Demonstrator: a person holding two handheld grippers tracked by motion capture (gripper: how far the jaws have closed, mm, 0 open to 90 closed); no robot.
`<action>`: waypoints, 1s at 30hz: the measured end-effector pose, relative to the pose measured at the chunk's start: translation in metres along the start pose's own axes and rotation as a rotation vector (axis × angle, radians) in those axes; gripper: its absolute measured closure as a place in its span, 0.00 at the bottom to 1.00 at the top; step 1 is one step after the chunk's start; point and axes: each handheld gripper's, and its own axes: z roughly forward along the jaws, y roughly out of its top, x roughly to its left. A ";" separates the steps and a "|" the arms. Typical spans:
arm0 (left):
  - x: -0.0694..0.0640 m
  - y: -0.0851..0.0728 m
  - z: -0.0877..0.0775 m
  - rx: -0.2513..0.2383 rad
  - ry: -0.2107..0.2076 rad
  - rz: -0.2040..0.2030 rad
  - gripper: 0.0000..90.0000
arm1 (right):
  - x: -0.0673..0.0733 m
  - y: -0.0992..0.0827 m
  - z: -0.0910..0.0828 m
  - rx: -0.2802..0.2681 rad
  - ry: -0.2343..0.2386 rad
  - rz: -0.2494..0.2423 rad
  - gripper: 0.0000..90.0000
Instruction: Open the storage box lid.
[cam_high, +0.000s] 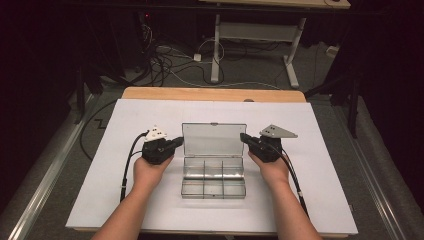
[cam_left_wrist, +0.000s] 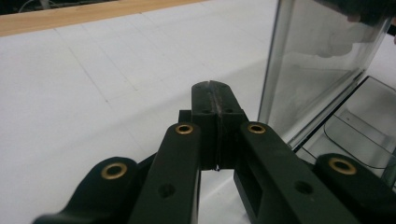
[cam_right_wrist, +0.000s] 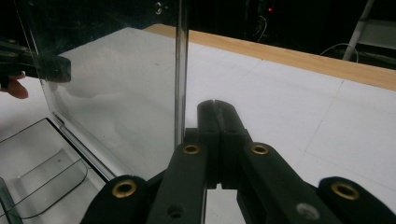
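A clear plastic compartment box (cam_high: 214, 177) lies in the middle of the white table cover (cam_high: 110, 195), its lid (cam_high: 214, 139) standing upright at the back. My left gripper (cam_high: 181, 140) is at the lid's left edge and my right gripper (cam_high: 242, 136) at its right edge; whether either touches the lid I cannot tell. In the left gripper view the jaws are pressed together, the left gripper (cam_left_wrist: 215, 88) empty, with the lid (cam_left_wrist: 317, 60) just to the right. The right gripper (cam_right_wrist: 217, 106) is likewise shut and empty, with the lid's edge (cam_right_wrist: 180, 70) just left of it. The box's compartments look empty.
A wooden table edge (cam_high: 214, 94) runs along the back of the white cover. Beyond it are cables (cam_high: 170, 62) on the floor and the legs of another table (cam_high: 216, 47). Cables trail from both grippers toward the near edge.
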 end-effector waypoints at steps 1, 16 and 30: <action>-0.001 0.000 0.001 0.001 -0.004 0.002 0.97 | 0.000 0.000 0.000 0.001 -0.001 0.001 1.00; 0.000 -0.002 0.017 0.024 -0.017 -0.011 0.97 | -0.001 -0.006 0.007 0.042 -0.014 0.007 1.00; 0.008 -0.008 0.030 0.051 -0.026 -0.026 0.97 | -0.011 -0.014 0.018 0.091 -0.005 0.059 1.00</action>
